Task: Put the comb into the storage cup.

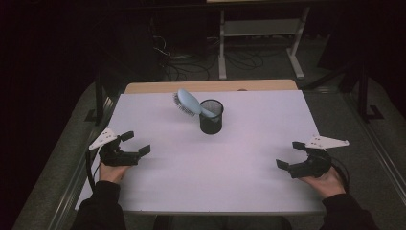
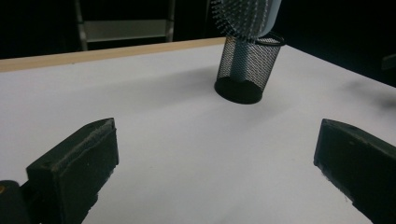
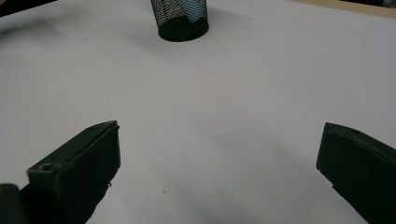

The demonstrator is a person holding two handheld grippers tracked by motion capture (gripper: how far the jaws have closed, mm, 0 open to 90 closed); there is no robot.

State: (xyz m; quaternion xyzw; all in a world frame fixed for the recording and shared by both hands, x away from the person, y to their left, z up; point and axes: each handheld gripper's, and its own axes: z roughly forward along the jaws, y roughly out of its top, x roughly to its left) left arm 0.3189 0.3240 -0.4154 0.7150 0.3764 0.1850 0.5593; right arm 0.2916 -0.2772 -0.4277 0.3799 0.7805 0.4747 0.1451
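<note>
Two grippers rest low at the near edge of the white table (image 1: pixel 158 191), well apart from each other and from the things at its middle. The left gripper (image 1: pixel 135 143) sits at the left side with its jaws spread wide and nothing between them; in the left gripper view the bare tabletop shows in the gap. Ahead of it and to its right, toward the far side, stands the black mesh cup (image 1: pixel 211 116), upright. The light blue hairbrush (image 1: pixel 188 102) stands in it handle down, its long axis tilted so the bristled head leans out over the rim toward the left and away from the person. The right gripper (image 1: pixel 291 155) sits at the right side, jaws likewise spread and empty. The brush head tips toward the left gripper's side, so that hand probably has the easier reach to it.
</note>
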